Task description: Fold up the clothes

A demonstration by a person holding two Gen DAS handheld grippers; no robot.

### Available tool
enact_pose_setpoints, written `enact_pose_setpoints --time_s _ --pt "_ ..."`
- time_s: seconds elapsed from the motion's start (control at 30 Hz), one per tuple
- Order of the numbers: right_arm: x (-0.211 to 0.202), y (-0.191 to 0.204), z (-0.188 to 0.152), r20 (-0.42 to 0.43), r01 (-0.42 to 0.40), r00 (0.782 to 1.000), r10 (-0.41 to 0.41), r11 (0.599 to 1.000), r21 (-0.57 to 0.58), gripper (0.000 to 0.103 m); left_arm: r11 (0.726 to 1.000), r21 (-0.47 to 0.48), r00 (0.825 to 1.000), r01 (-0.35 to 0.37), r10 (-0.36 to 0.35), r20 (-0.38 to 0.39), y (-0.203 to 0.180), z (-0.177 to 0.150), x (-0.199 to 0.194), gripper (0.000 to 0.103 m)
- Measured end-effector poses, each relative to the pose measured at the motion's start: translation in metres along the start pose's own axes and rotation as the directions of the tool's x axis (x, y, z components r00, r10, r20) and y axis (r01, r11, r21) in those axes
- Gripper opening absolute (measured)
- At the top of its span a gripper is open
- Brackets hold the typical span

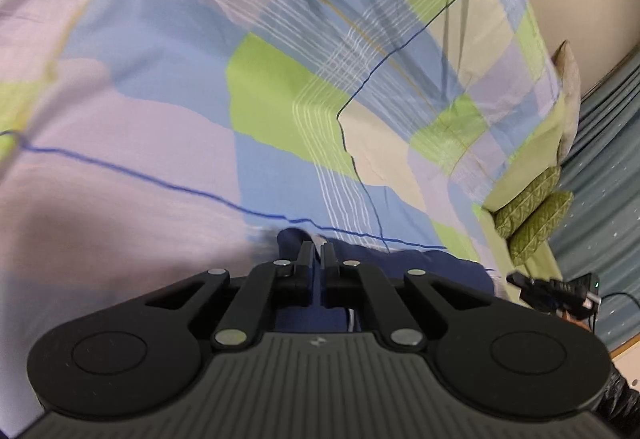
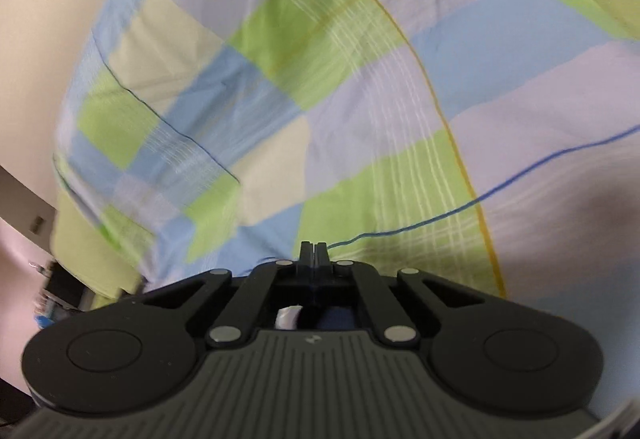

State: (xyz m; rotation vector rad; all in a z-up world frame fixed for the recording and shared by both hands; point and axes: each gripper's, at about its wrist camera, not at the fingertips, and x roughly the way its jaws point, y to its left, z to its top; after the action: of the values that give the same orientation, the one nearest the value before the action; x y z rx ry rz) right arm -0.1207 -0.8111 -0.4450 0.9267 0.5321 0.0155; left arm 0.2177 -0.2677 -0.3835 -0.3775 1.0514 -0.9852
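A dark blue garment (image 1: 400,271) lies under my left gripper (image 1: 317,251), whose jaws are shut on a fold of it just above the checked bed sheet (image 1: 280,99). In the right wrist view my right gripper (image 2: 315,251) is shut tight, with dark blue cloth (image 2: 336,319) and a white scrap showing behind the fingers. The same sheet (image 2: 320,99) of green, blue and lilac squares fills that view. Most of the garment is hidden by the gripper bodies.
Two green quilted cushions (image 1: 532,215) lie at the bed's right edge, next to a blue-grey curtain (image 1: 600,179). The other gripper and a cable (image 1: 560,289) show at right. A cream wall (image 2: 40,39) and dark furniture (image 2: 60,287) are at left.
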Motion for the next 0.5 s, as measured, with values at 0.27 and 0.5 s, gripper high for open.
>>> enact_pose_setpoints --time_s 0.27,0.5 --pt "-0.019 0.004 -0.065 -0.15 -0.039 0.988 0.045 0.998 0.044 0.04 0.995 -0.052 0.989 0.083 -0.089 -0.116 -0.023 -0.069 -0.029 0.044" --pt "-0.033 0.005 -0.113 -0.17 -0.039 0.984 0.061 0.99 0.134 0.043 0.982 -0.169 0.987 0.085 -0.106 -0.119 -0.018 -0.099 -0.033 0.054"
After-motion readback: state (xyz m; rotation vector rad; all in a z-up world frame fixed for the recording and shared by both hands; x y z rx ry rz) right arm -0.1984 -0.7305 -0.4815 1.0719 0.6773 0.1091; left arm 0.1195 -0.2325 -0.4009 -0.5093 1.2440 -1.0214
